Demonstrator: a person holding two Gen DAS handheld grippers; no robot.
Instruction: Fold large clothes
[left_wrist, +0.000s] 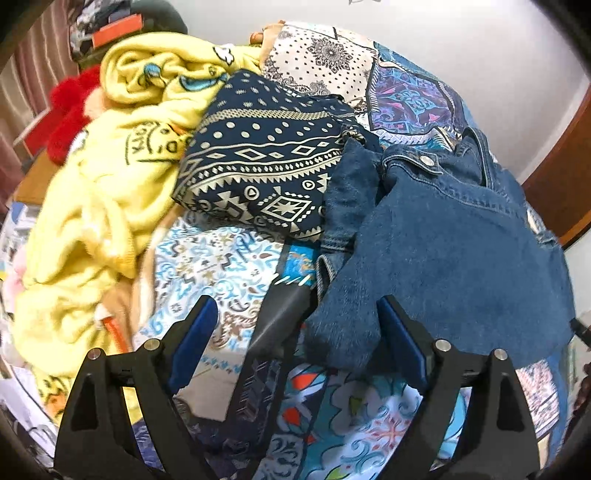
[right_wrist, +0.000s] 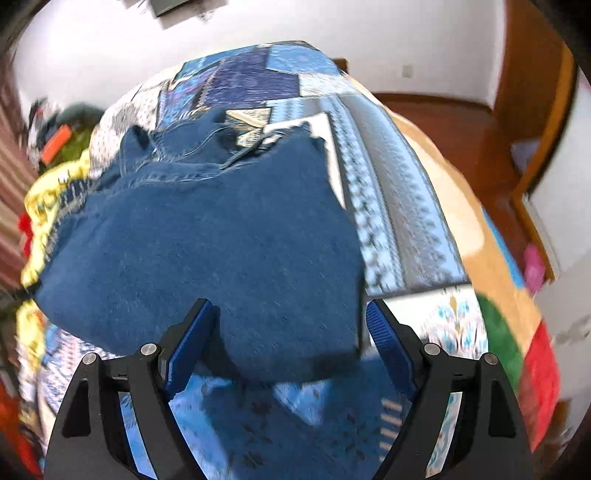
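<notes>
Grippers, left (left_wrist: 297, 321) and right (right_wrist: 290, 325), spread wide over denim jacket (right_wrist: 207, 240).

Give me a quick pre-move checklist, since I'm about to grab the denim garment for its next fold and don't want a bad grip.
1. Left hand-held gripper open: ok, fingers spread wide.
2. Right hand-held gripper open: ok, fingers spread wide.
3. Denim garment edge between the left fingers: ok, a lobe of denim lies there.
4. Denim edge between the right fingers: ok, its near hem sits there.
5. Denim lying flat: not ok, bunched near the collar.
6. Folded navy patterned cloth apart from the denim: not ok, they touch.
</notes>
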